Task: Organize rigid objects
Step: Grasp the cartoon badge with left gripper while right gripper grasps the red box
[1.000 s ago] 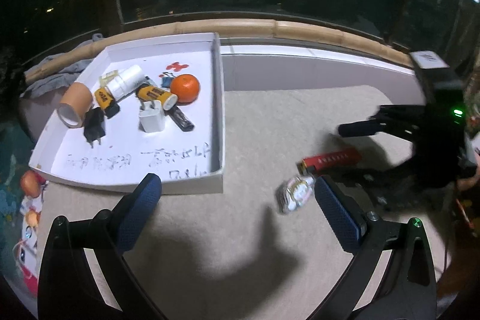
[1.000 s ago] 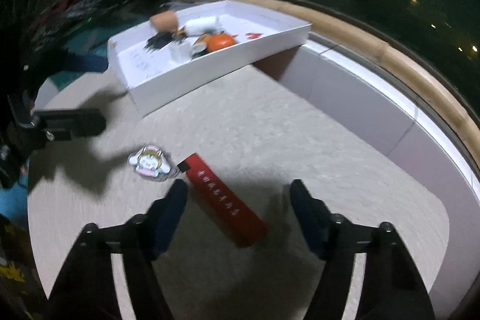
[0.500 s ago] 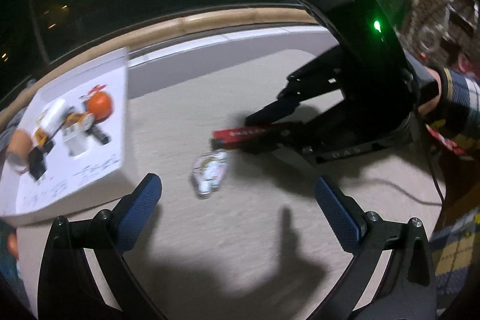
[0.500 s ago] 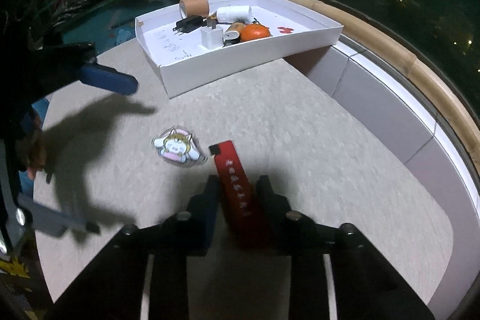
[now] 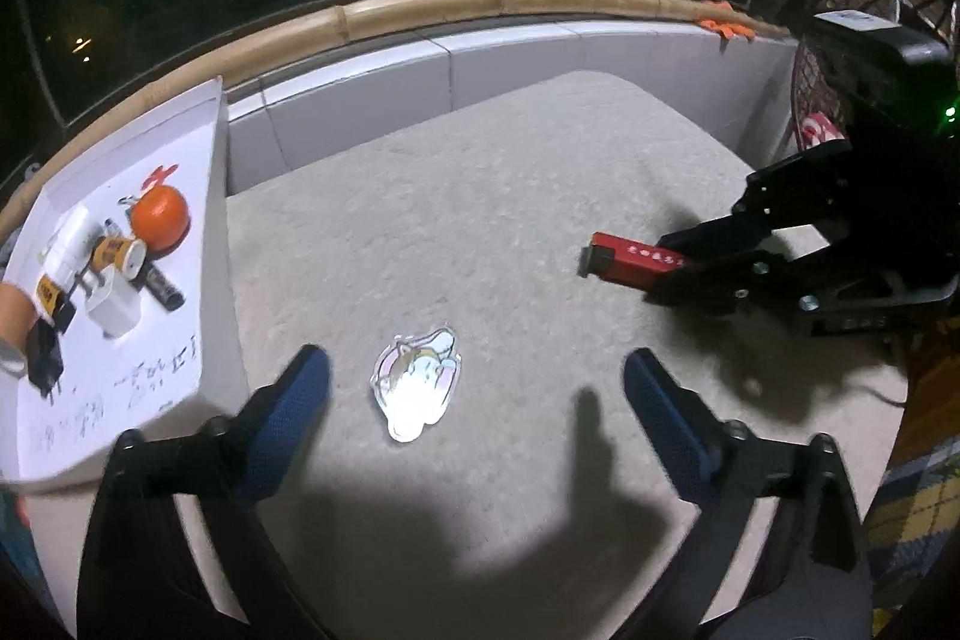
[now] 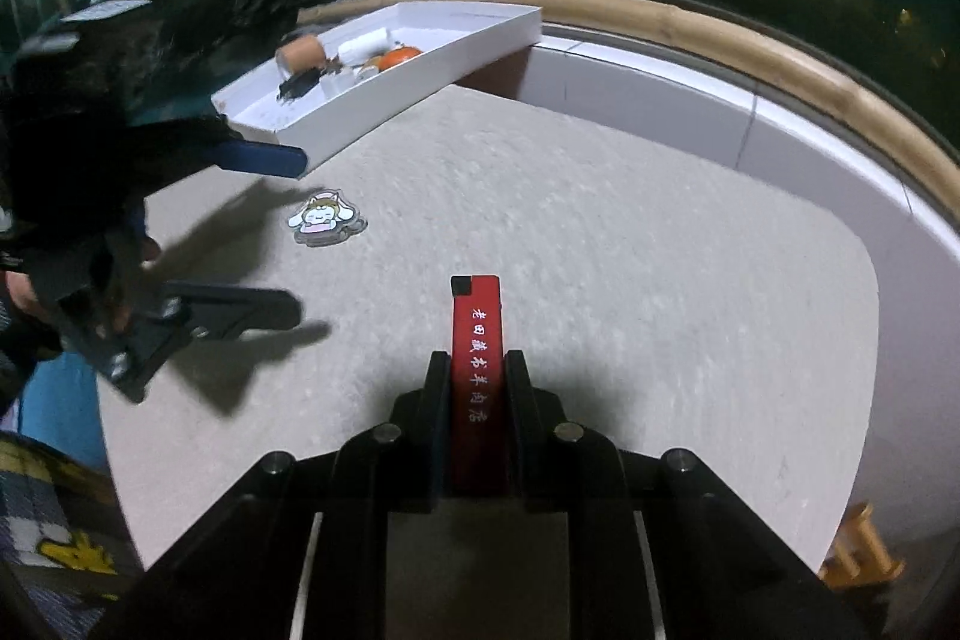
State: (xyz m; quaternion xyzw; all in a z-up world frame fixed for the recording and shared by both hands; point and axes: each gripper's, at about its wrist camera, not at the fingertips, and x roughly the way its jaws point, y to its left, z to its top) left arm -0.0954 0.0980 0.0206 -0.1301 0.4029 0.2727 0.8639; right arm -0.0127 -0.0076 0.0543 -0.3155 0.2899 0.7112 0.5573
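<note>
A flat cartoon charm [image 5: 420,385] lies on the beige table top between the blue-padded fingers of my left gripper [image 5: 474,367]. Those jaws are closing, and the pads stand clear of the charm on both sides. My right gripper [image 6: 477,358] is shut on a red bar [image 6: 476,316] with white lettering, whose black-tipped end sticks out ahead of the fingers. The left wrist view shows this right gripper [image 5: 660,268] at the right, holding the red bar [image 5: 630,259]. The white tray [image 5: 231,220] stands at the left.
The tray holds an orange [image 5: 159,217], a white charger plug [image 5: 114,316], a black adapter, batteries and a cardboard roll. A low white wall [image 5: 510,58] with a bamboo rail rims the table's far side. A plaid sleeve shows at the lower right.
The right gripper's jaws came together on the red bar, which now points straight ahead. The left gripper swung right and down, so the charm now lies between its fingers.
</note>
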